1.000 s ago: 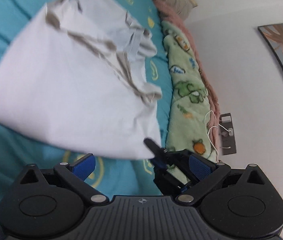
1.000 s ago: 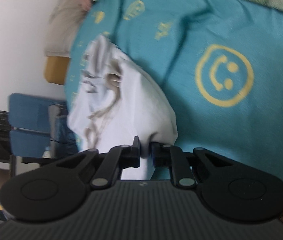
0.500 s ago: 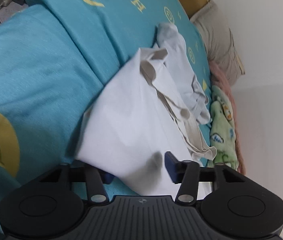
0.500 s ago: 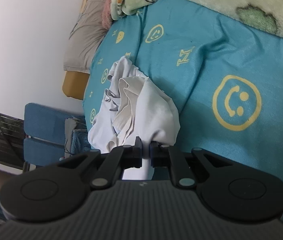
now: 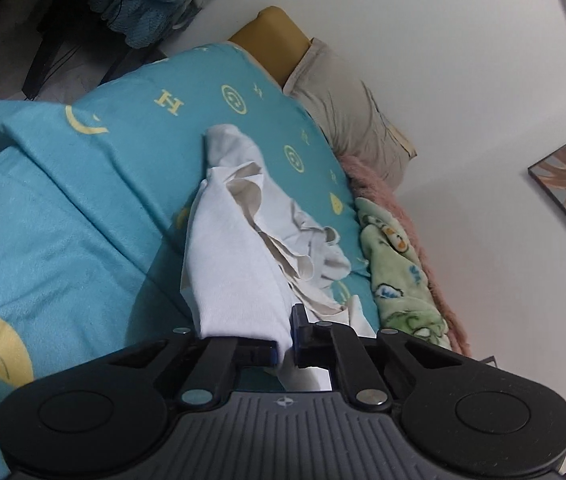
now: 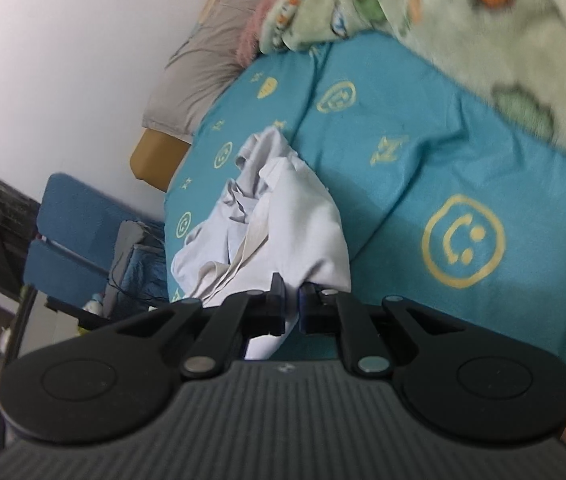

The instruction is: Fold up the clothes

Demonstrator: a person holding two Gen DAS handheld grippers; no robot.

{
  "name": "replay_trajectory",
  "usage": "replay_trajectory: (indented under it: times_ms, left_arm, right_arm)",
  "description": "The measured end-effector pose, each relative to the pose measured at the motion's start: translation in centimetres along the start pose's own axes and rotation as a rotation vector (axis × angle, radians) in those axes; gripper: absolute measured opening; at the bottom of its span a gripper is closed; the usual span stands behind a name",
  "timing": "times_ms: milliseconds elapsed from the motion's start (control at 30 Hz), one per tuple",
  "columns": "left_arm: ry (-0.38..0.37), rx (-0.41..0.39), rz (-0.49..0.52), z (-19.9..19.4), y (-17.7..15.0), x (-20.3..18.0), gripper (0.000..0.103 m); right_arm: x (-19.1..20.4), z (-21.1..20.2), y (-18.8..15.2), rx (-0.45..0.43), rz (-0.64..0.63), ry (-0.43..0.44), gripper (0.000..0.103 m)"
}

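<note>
White shirt is hanging long and bunched from my left gripper and right gripper, both pinching its near edge, trailing away onto the blue bed.

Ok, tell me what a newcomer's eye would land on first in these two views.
First, the white garment, bunched and stretched across the middle of the teal bedspread, with each end pinched in a gripper: the left gripper and the right gripper are both closed on its cloth. Next, the yellow smiley face printed on the bedspread, to the right in the right wrist view. Then the green cartoon-print blanket along the wall.
</note>
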State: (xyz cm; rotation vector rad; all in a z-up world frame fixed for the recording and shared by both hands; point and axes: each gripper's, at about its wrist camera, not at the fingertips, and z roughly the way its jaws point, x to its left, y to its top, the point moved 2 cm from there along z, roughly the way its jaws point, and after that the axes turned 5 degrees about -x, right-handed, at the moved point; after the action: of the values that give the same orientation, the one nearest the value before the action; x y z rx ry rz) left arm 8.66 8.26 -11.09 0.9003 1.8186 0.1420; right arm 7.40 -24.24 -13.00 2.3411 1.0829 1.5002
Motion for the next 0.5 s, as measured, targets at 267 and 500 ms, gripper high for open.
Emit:
replay_trajectory:
  times_ms: [267,500]
  left_arm:
    - [0.011,-0.002,0.035,-7.7,0.4,-7.1,0.007]
    - [0.044,0.047,0.04,-14.8,-2.8,-7.4,0.007]
  right_arm:
    - [3.6,-8.4,1.4,-0.078,-0.045,0.058,0.009]
    - [3.7,-16.1,-1.8,-0.128,-0.102,0.071,0.009]
